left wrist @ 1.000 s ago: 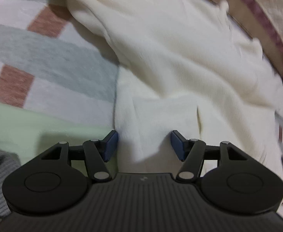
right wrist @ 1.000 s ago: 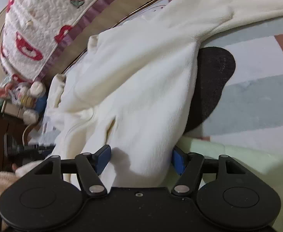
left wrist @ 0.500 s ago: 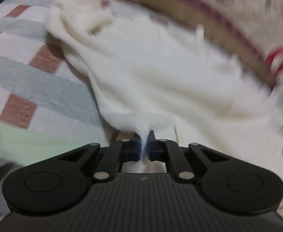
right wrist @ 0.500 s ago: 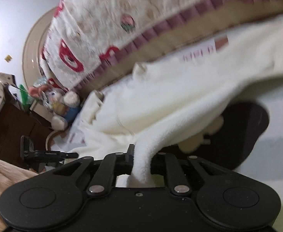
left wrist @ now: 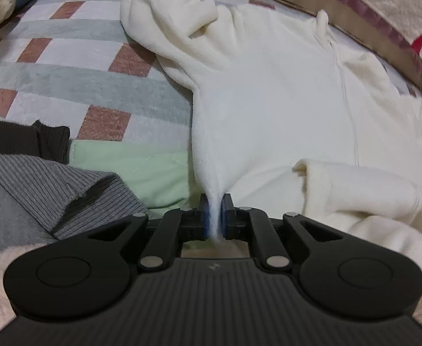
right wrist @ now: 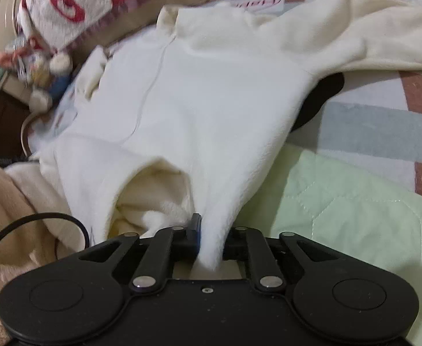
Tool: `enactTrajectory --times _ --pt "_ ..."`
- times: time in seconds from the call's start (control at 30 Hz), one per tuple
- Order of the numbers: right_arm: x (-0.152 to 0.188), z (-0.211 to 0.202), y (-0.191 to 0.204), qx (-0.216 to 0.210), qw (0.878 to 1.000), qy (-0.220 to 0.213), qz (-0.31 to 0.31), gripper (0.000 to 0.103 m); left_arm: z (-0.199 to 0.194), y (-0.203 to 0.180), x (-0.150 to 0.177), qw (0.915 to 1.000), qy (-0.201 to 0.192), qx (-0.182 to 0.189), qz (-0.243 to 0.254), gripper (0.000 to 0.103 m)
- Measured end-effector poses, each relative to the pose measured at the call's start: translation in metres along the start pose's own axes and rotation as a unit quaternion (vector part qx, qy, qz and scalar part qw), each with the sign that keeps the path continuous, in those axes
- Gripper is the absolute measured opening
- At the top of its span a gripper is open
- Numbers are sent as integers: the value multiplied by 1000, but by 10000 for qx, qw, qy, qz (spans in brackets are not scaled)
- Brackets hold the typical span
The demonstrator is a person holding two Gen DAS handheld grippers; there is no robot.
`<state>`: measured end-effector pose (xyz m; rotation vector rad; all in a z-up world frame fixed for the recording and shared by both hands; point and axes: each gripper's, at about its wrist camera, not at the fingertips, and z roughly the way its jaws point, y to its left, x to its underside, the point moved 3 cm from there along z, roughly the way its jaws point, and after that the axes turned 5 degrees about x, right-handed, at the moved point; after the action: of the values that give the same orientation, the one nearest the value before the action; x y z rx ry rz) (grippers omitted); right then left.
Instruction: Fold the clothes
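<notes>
A cream fleece jacket (left wrist: 271, 92) with a front zip lies spread across a checked bedspread (left wrist: 66, 66). My left gripper (left wrist: 214, 216) is shut on the bottom hem at one corner, the fabric pulled taut toward it. In the right wrist view the same jacket (right wrist: 208, 98) stretches away from my right gripper (right wrist: 211, 239), which is shut on the other part of the hem. One sleeve (right wrist: 369, 46) trails off to the right; a second sleeve (left wrist: 164, 17) bunches at the far left. The jacket's collar points toward the far edge of the bed.
A grey ribbed garment (left wrist: 37, 184) and a dark one (left wrist: 23, 135) lie at the near left. A pale green quilt (right wrist: 341, 207) covers the near bed. A patterned quilt (right wrist: 75, 0) and a stuffed toy (right wrist: 43, 69) sit beyond. A black cable (right wrist: 23, 225) curves at left.
Both grippers went from open around the hem to shut on it. They then pulled back, and the jacket now lies stretched out flatter on the bed.
</notes>
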<state>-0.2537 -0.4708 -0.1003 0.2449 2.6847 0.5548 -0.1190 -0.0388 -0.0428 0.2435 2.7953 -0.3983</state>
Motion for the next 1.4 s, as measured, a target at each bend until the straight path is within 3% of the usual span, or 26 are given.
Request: enactTrajectory --times 0.1,0.2,0.27,0.4,0.47,0.57,0.67,0.77,0.9,1.1,1.2,1.27,1.3,1.37,1.4 --pt "-15 -24 0 277 9995 -16 -166 37 -13 0 -10 9996 -181 -61 207 21" --pt "-44 -68 -3 587 9956 -618 -379 47 -26 0 -20 9984 -362 -121 413 39" --pt "-71 -92 -5 542 9911 -1147 -406 53 -36 -6 -42 9954 -792 276 455 42" --pt "-142 -70 -3 682 9755 -1944 -777 56 -8 -28 -97 9870 -1341 423 777 52" --pt "-181 -36 8 739 9732 -1897 -1070 56 13 -41 -125 9821 -1564 411 961 52" --pt "-242 13 17 549 9791 -1620 -1101 56 64 -54 -165 9823 -1444 219 1175 53" --pt "-293 58 3 49 9930 -1153 -236 56 110 -59 -199 9829 -1364 149 1229 52" --pt "-323 106 -11 -67 9970 -661 406 56 150 -59 -221 9825 -1312 -91 1319 53" --pt "-335 157 -17 28 9965 -204 809 56 194 -48 -246 9811 -1171 -404 1487 53" --pt "-328 187 -16 225 9965 -363 725 65 222 -32 -265 9827 -1216 101 1395 58" --pt "-327 188 -12 264 9965 -619 490 67 235 -29 -268 9821 -1155 293 1459 70" --pt "-325 189 -4 139 9972 -736 84 38 240 -30 -264 9815 -1200 357 1451 74" --pt "-324 189 1 62 9967 -792 -134 14 240 -33 -262 9801 -1238 365 1512 72" --pt "-326 180 12 248 9924 -1108 -468 11 237 -40 -257 9767 -1274 334 1695 43" --pt "-331 171 18 335 9888 -1335 -569 10 234 -45 -256 9748 -1264 292 1814 12"
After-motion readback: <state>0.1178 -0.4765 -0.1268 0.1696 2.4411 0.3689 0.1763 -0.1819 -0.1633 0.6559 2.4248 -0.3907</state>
